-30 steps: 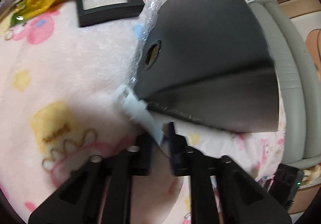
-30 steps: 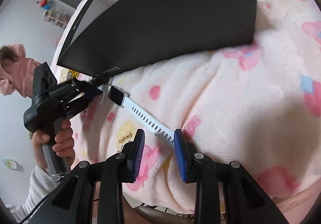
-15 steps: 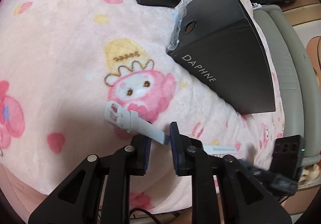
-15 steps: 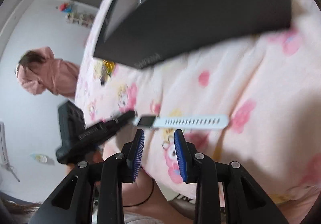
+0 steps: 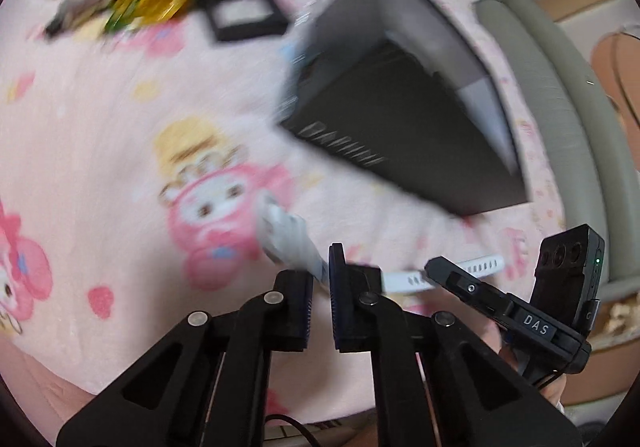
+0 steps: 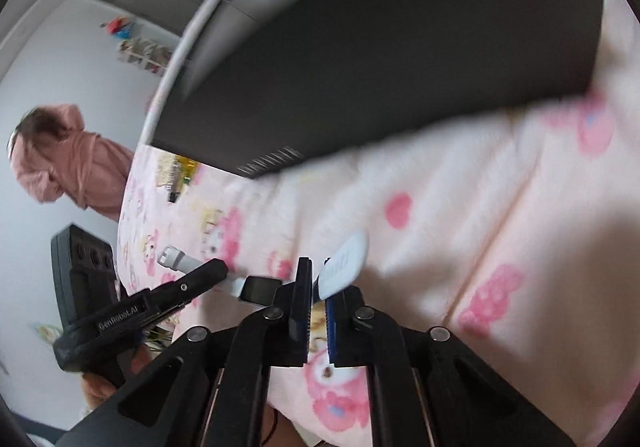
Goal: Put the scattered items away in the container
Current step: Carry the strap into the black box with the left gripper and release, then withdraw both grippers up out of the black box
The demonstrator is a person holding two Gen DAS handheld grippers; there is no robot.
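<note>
The white rubber-strapped smartwatch is held off the pink cartoon-print fleece blanket, stretched between both grippers. Its buckle end juts toward ten o'clock from the left gripper, whose blue-padded jaws pinch the strap near the watch body. The perforated tail end runs toward three o'clock into the right gripper, which is closed on it, the rounded tip sticking up at one o'clock between the pads. The dark rectangular watch face sits just left of those jaws. The open black cardboard box with white lettering lies on the blanket at one o'clock of the watch, well apart.
</note>
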